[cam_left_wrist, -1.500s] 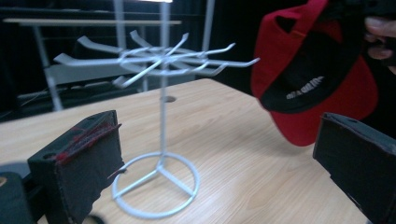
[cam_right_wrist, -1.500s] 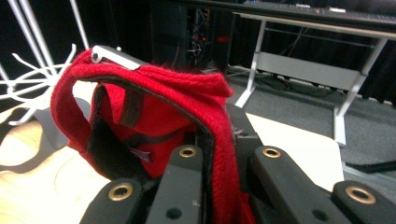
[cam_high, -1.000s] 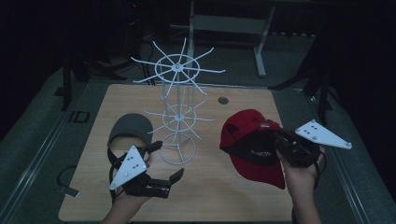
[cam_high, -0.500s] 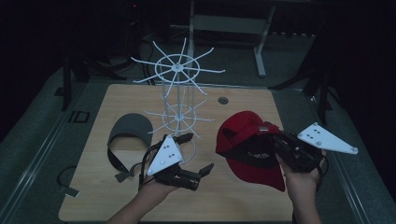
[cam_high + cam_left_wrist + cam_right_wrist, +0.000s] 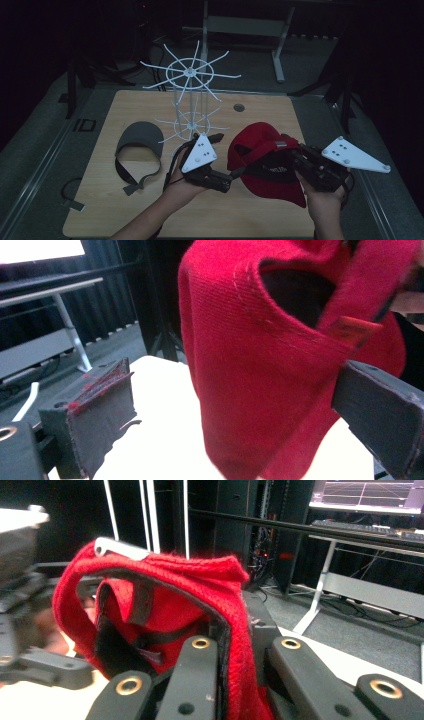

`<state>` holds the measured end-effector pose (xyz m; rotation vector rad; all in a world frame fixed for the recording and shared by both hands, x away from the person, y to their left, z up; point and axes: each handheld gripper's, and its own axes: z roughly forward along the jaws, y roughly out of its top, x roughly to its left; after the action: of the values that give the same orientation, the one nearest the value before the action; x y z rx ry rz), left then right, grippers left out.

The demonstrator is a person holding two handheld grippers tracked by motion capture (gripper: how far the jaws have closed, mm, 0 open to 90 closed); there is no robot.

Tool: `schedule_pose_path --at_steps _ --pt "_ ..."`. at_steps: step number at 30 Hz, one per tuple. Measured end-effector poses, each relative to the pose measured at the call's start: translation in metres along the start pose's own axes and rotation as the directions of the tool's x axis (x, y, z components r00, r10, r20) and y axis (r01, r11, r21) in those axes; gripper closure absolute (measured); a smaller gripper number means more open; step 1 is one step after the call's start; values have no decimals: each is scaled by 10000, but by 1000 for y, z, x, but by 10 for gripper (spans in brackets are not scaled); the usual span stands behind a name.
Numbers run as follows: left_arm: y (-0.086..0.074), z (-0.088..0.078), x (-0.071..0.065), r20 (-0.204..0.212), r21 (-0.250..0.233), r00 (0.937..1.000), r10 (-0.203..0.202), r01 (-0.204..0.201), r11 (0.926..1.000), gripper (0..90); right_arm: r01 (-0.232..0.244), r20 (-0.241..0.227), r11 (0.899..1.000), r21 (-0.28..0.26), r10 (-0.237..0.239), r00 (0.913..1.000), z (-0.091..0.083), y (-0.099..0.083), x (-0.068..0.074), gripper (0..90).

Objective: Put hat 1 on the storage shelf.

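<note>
Your right tongs [image 5: 295,157] pinch the red cap [image 5: 265,150] near the bench's [image 5: 150,220] right edge, its back opening facing your wide left tongs [image 5: 235,176].

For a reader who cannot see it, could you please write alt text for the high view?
The right tongs are shut on a red cap held above a wooden table, while the left tongs stand open at its edge. Behind stands a white wire rack; a grey visor lies to the left.
</note>
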<state>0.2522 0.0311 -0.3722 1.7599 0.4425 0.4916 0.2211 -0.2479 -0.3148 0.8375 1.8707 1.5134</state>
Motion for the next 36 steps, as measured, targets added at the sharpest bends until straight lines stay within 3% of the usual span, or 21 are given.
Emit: schedule_pose_path --at_steps 4,7,11,15,16,18,23,30,36 --pt "4 9 -2 -8 -26 10000 90 -90 10000 70 -67 -143 10000 15 67 9999 0 -2 2 859" --pt "7 14 -3 92 -55 9999 41 -41 10000 154 -104 -195 9999 46 105 9998 1 -3 3 859" --pt "10 19 -6 -177 38 9993 315 -315 9995 268 -138 -270 9999 80 140 9995 1 -6 3 859" --pt "14 22 -9 -141 12 9993 347 -347 9994 434 -195 -261 9998 90 197 9995 1 -8 1 858" --pt "15 23 -10 -392 123 9983 432 -428 9990 462 -231 -260 9997 79 233 9994 1 -9 1 858" --pt "17 24 -10 -329 188 9990 311 -305 9994 586 -211 -242 9997 84 213 9995 1 -9 0 858" --pt "21 27 -11 -706 287 9974 171 -152 9995 818 -326 -172 9993 159 329 9993 1 -13 -1 858" --pt "27 31 -14 -1280 387 9912 327 -279 9989 842 -370 -126 9990 265 373 9992 2 -19 -3 857" --pt "32 34 -14 -1298 488 9910 317 -256 9985 846 -476 -127 9985 258 479 9988 1 -26 -5 854"
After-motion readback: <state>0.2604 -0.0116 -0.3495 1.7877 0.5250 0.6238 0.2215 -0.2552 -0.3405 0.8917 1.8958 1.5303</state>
